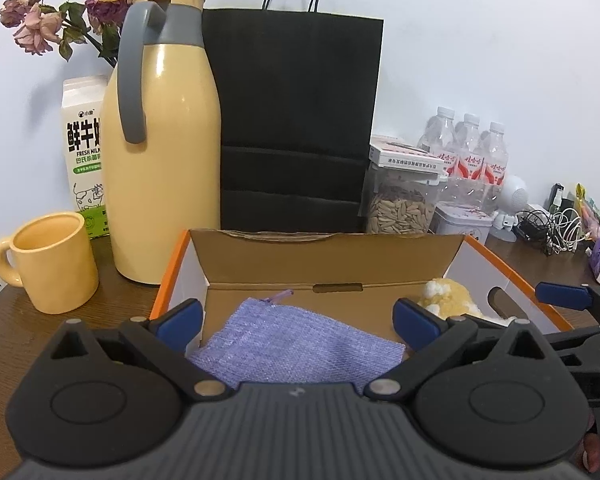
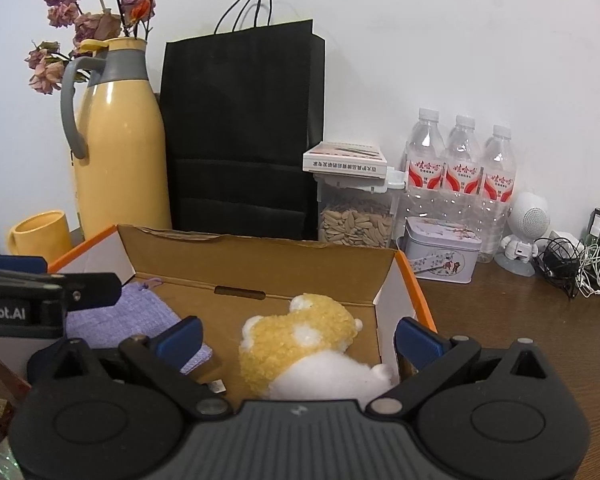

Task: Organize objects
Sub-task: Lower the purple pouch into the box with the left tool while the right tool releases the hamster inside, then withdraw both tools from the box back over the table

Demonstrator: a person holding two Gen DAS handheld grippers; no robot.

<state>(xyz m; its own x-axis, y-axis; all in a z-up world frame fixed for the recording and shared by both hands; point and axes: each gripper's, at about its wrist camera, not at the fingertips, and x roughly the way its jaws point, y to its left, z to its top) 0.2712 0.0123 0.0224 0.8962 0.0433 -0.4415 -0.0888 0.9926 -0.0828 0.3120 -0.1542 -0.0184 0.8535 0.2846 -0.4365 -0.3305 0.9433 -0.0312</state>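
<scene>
Left wrist view: my left gripper (image 1: 298, 320) is spread wide, empty; the purple cloth pouch (image 1: 296, 348) lies flat just under and ahead of it inside the cardboard box (image 1: 328, 258), long axis across the gap. My right gripper (image 2: 298, 338), also released and empty, has the plush toy (image 2: 300, 344) between its fingers, not pressed. Each hand is nearest its own item; both already sit in the box.

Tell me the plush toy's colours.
Yellow with white patches; the plush toy shows best in the right wrist view.
</scene>
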